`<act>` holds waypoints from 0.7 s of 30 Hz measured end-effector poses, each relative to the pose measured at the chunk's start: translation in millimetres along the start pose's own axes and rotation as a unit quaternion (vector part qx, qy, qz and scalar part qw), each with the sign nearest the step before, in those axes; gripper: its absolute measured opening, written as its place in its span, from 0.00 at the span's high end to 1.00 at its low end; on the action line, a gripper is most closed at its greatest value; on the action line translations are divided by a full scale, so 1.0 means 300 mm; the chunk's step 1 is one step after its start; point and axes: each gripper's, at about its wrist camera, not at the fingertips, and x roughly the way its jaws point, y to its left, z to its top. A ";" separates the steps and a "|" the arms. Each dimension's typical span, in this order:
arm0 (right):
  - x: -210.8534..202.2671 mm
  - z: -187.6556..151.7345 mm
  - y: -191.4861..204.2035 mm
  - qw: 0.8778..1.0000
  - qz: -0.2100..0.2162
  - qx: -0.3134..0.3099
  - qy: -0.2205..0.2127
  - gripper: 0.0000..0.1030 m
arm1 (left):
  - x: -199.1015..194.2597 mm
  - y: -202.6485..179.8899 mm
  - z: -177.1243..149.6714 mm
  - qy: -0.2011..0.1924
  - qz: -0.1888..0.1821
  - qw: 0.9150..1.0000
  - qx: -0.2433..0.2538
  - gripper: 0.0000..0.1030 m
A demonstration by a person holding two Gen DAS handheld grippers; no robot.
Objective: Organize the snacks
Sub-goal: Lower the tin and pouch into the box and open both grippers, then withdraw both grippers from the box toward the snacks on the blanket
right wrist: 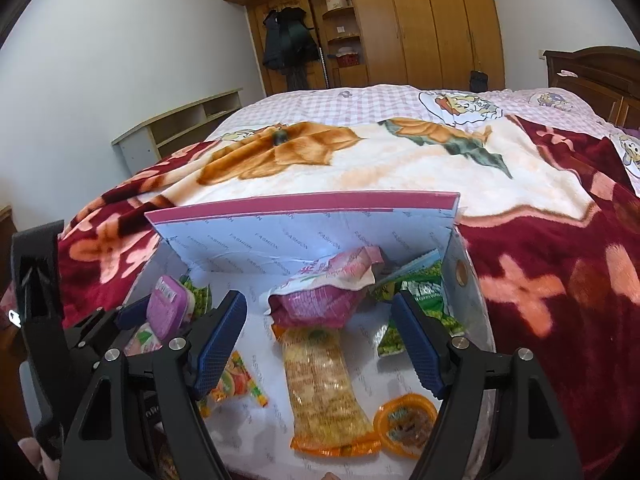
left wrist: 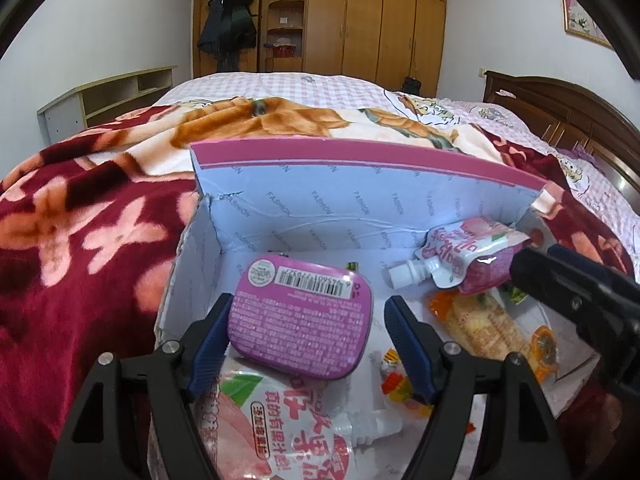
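Note:
A white box (left wrist: 360,208) with a pink-edged flap lies open on the bed and holds the snacks. My left gripper (left wrist: 310,302) is open around a purple tin (left wrist: 300,320). The tin rests tilted on a large pink drink pouch (left wrist: 280,432), with a gap at the right pad. My right gripper (right wrist: 319,298) is open over the box (right wrist: 304,232). Below and ahead of its fingers lie a cracker pack (right wrist: 320,384) and a pink spouted pouch (right wrist: 316,304), neither touched. The right wrist view shows the tin (right wrist: 166,312) at the left.
Green snack packets (right wrist: 424,296) sit in the box's right corner. An orange jelly cup (right wrist: 404,420) and a small orange packet (right wrist: 236,380) lie near its front. A red floral blanket (right wrist: 540,280) surrounds the box. A dark headboard (left wrist: 560,108) and a wardrobe (left wrist: 376,16) stand behind.

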 end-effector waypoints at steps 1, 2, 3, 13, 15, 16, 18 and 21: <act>-0.008 -0.004 0.002 1.000 0.001 -0.002 0.000 0.25 | -0.006 0.000 -0.001 -0.001 -0.001 1.000 0.000 0.23; -0.017 -0.008 0.007 1.000 0.003 -0.004 -0.001 0.25 | -0.015 -0.001 -0.002 -0.001 -0.002 1.000 -0.001 0.23; -0.025 -0.012 0.010 1.000 0.004 -0.006 -0.001 0.25 | -0.022 0.001 -0.004 -0.002 -0.002 1.000 -0.001 0.23; -0.116 -0.040 0.039 1.000 0.009 -0.014 -0.019 0.25 | -0.136 0.018 -0.014 -0.020 -0.006 1.000 -0.014 0.23; -0.135 -0.046 0.041 1.000 0.012 -0.013 -0.022 0.25 | -0.159 0.022 -0.019 -0.020 -0.006 1.000 -0.017 0.23; -0.144 -0.049 0.043 1.000 0.013 -0.011 -0.023 0.25 | -0.173 0.025 -0.023 -0.020 -0.007 1.000 -0.019 0.23; -0.160 -0.056 0.044 1.000 0.015 -0.010 -0.026 0.25 | -0.199 0.029 -0.030 -0.022 -0.008 0.999 -0.022 0.23; -0.190 -0.069 0.047 0.999 0.016 -0.007 -0.032 0.25 | -0.237 0.035 -0.039 -0.024 -0.011 0.999 -0.022 0.23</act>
